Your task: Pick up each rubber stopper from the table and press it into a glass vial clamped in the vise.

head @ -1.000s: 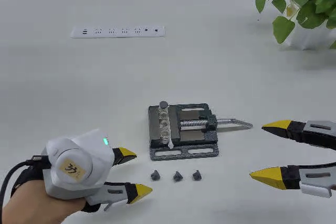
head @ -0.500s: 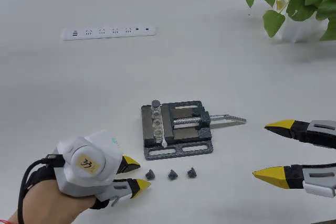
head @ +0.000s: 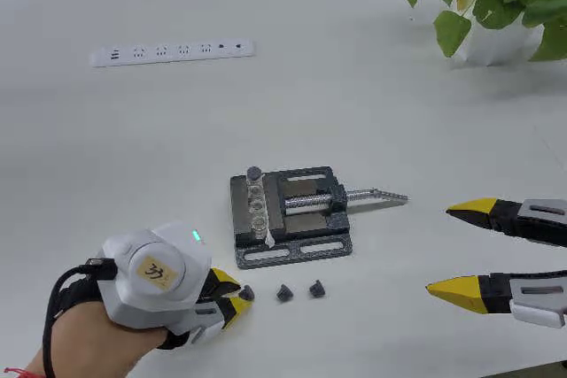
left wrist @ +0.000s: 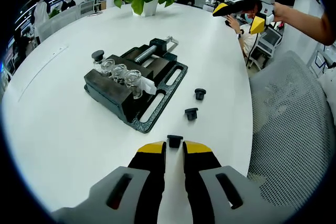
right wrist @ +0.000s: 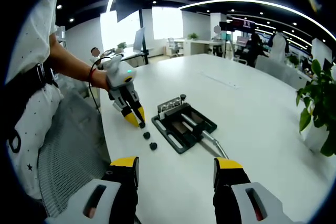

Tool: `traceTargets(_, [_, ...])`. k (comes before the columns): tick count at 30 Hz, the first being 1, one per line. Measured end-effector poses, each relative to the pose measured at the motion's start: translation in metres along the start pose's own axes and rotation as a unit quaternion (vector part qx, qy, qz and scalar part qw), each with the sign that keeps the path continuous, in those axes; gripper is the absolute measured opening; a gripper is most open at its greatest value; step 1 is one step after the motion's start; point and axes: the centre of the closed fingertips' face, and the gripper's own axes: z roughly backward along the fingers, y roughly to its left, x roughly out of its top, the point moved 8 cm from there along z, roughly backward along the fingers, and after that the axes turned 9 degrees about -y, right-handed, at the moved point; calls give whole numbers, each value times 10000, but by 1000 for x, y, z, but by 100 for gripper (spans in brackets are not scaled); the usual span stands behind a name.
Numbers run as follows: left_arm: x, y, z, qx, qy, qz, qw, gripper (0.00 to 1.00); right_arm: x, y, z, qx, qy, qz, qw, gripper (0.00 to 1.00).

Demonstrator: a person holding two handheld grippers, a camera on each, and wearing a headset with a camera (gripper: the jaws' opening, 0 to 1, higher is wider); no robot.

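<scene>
White bench (head: pixel 354 112), office (right wrist: pixel 157 24) beyond. Left hand-held gripper (head: pixel 234 294) narrowly apart at left stopper (left wrist: pixel 174 140); right hand-held gripper (right wrist: pixel 176 163) wide apart.

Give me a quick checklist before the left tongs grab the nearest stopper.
1. Nearest rubber stopper in line with left tongs: ok, it sits just beyond the tips.
2. Stopper between the jaws: not ok, it lies ahead of them.
3. Jaw gap wide enough: cannot tell, the gap is narrow.
4. Open vials in the vise: ok, three are unstoppered.
5. Right tongs clear of the vise: ok, open and off to the side.
</scene>
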Motion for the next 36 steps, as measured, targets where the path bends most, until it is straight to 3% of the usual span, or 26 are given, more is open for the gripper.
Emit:
traceTargets(20, [0, -2, 2, -61, 107, -182, 9998, 5, 0, -1, -2, 48, 64, 9, 10000, 54])
traceTargets(34, [-2, 2, 3, -67, 98, -333, 9994, 4, -8, 3, -6, 255, 118, 29, 9996, 62])
traceTargets(36, [0, 2, 5, -61, 15, -310, 9995, 4, -7, 5, -6, 285, 101, 14, 9995, 64])
